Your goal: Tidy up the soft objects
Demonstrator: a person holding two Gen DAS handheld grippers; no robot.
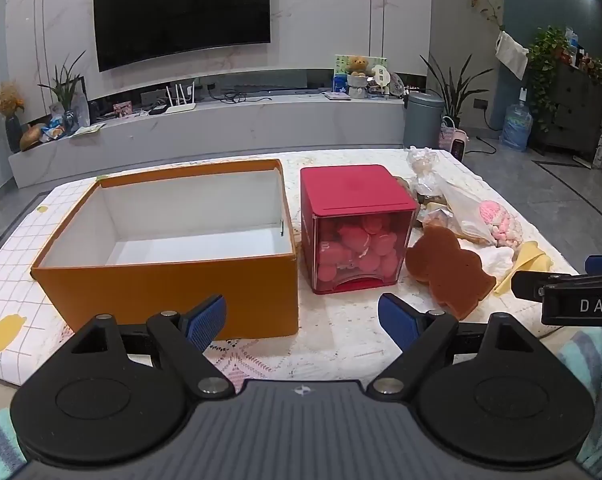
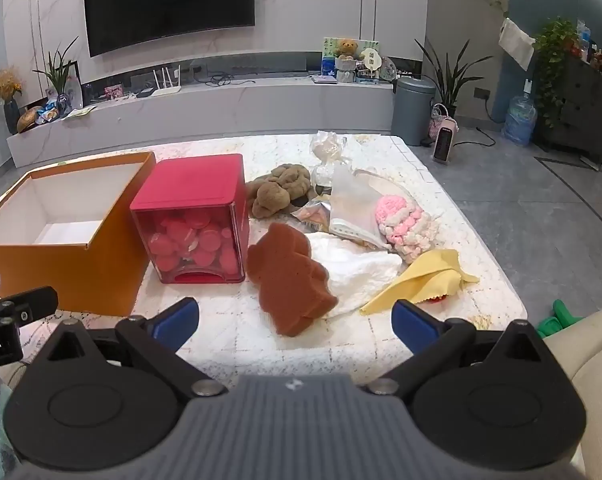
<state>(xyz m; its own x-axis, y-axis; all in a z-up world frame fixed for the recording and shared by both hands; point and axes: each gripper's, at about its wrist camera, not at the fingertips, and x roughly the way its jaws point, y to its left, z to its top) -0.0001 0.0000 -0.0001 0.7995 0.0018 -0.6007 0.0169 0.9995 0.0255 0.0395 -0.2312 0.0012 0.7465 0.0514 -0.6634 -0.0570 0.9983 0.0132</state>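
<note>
At the far left of the desk, whose covering is a white grid cloth printed with lemons, stands an open orange box with white inner walls and nothing visible inside. Just beside it on the right stands a red cube container with a clear front, full of pink round pads. The left tool hangs above the near edge, in front of the gap between box and cube, its blue-padded fingers spread apart and holding nothing.

Right of the cube lie the soft things in a loose heap: a brown bear-shaped sponge nearest, resting partly on a white cloth; behind them a tan plush lump, crinkled clear plastic bags, a pink-and-white crocheted piece, and a yellow cloth toward the right edge. The right tool hovers before the sponge, its fingers spread wide and empty.

Beyond the desk runs a long pale media shelf under a wall-mounted television, with potted plants, a grey bin and a water jug on the grey floor to the right.
</note>
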